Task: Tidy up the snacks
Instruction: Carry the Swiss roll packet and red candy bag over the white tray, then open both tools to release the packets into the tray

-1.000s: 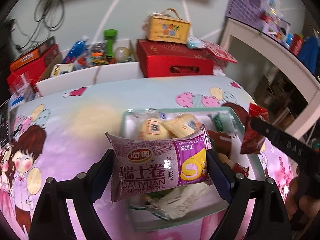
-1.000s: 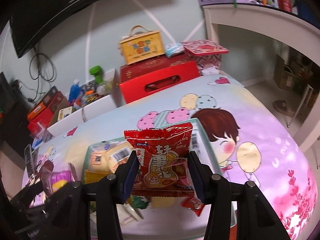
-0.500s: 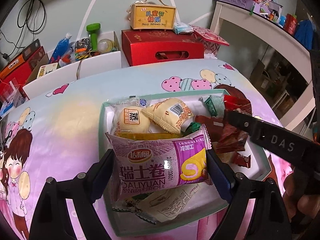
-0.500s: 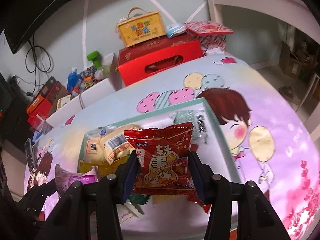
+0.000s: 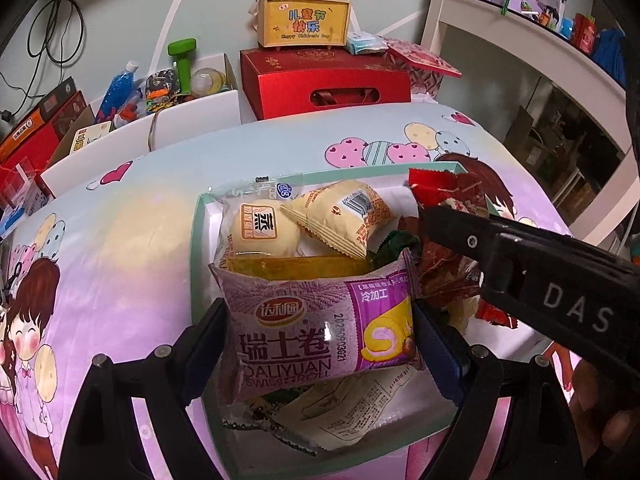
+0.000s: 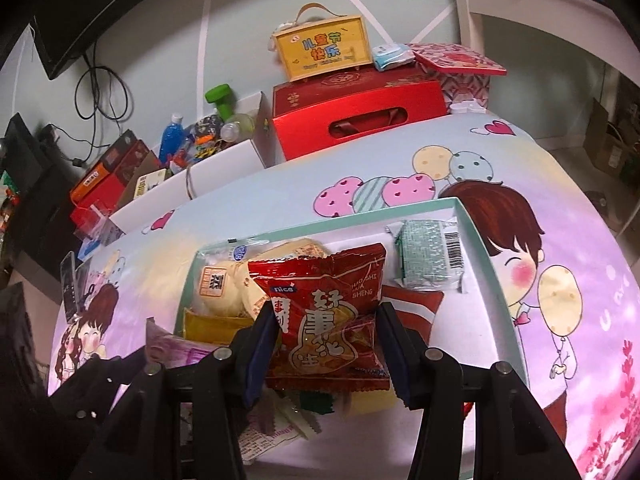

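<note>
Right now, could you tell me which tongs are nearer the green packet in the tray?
Right. The right tongs, gripping the red packet, sit just left of the green packet; the left tongs are farther left.

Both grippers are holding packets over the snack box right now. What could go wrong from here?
1. The right gripper and left gripper sit close together over the box; they could collide.
2. The purple Swiss roll packet is pinched at its ends and bulging; a harder squeeze might crush it.
3. The red peanut packet could land on piled snacks and slide.
</note>
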